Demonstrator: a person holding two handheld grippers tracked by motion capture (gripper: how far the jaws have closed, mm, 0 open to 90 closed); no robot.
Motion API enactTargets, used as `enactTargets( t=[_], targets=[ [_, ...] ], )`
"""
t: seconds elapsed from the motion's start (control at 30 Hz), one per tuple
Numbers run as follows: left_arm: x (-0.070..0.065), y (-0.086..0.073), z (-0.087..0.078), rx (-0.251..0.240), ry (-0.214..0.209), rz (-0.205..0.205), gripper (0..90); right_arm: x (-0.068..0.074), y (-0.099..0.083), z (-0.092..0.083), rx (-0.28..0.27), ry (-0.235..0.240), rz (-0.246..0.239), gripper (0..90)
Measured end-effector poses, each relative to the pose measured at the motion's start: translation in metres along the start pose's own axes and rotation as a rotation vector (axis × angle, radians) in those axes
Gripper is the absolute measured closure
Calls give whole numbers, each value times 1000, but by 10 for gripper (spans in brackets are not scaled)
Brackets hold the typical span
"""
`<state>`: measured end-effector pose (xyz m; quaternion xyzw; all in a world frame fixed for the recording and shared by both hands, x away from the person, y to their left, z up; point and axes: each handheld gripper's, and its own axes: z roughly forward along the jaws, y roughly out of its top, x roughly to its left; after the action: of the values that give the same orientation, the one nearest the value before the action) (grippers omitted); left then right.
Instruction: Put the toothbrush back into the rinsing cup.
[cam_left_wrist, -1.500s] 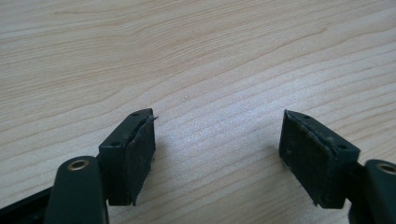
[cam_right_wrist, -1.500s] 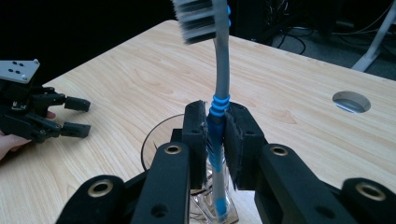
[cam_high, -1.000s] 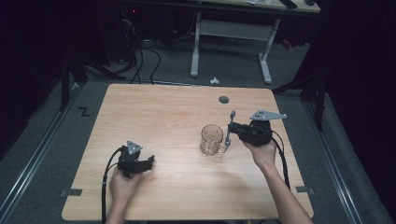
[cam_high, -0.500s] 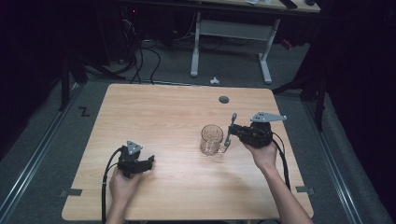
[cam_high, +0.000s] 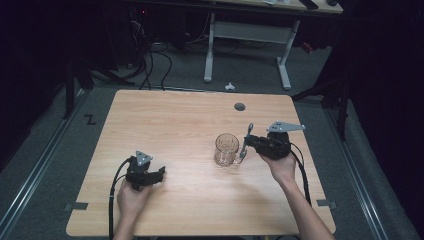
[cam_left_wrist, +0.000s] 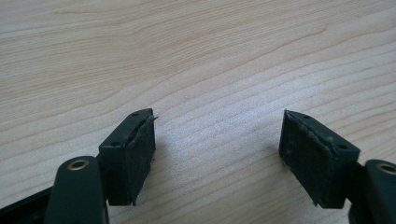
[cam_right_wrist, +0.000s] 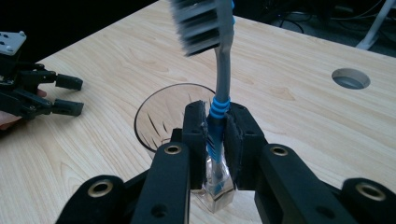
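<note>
1. The wooden table (cam_high: 175, 115) occupies the centre of the high view. Its layout matches the earlier frames; no object on it has shifted.
2. The glass mug (cam_high: 226, 149) stands upright right of centre in the high view, in the same position as before.
3. The right gripper (cam_high: 248, 141) has moved slightly toward the mug over the last second and now sits just beside its handle side. In the right gripper view, its jaws are pressed onto the blue-banded neck of the toothbrush (cam_right_wrist: 216, 70).
4. The toothbrush stands head-up, bristles at the top centre of the right gripper view, with the mug rim directly behind it.
5. The left gripper (cam_high: 159, 175) rests lower left in the high view, unmoved. Its jaws are spread, nothing between them.
6. Judgement: the small approach suggests the toothbrush is being brought to the mug, probably for placement inside; it is not yet in.
</note>
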<state>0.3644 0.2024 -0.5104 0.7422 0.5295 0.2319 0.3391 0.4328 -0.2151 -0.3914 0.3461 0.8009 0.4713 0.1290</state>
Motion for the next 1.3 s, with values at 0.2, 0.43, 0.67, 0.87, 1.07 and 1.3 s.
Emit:
enactTargets(
  t=[0.2,0.43,0.67,0.87,1.07,1.3],
  targets=[
    [0,0,0,0,0,0,276,-1,-4,3,14,2,10,791],
    [0,0,0,0,1,0,276,0,-7,7,31,7,11,791],
    [0,0,0,1,0,0,276,0,-9,12,52,8,11,792],
    [0,0,0,0,-1,0,275,2,-10,16,71,4,8,792],
    [0,0,0,0,0,0,276,2,-11,18,83,5,12,790],
    [0,0,0,1,0,0,276,2,-11,19,87,5,9,785]
  ],
)
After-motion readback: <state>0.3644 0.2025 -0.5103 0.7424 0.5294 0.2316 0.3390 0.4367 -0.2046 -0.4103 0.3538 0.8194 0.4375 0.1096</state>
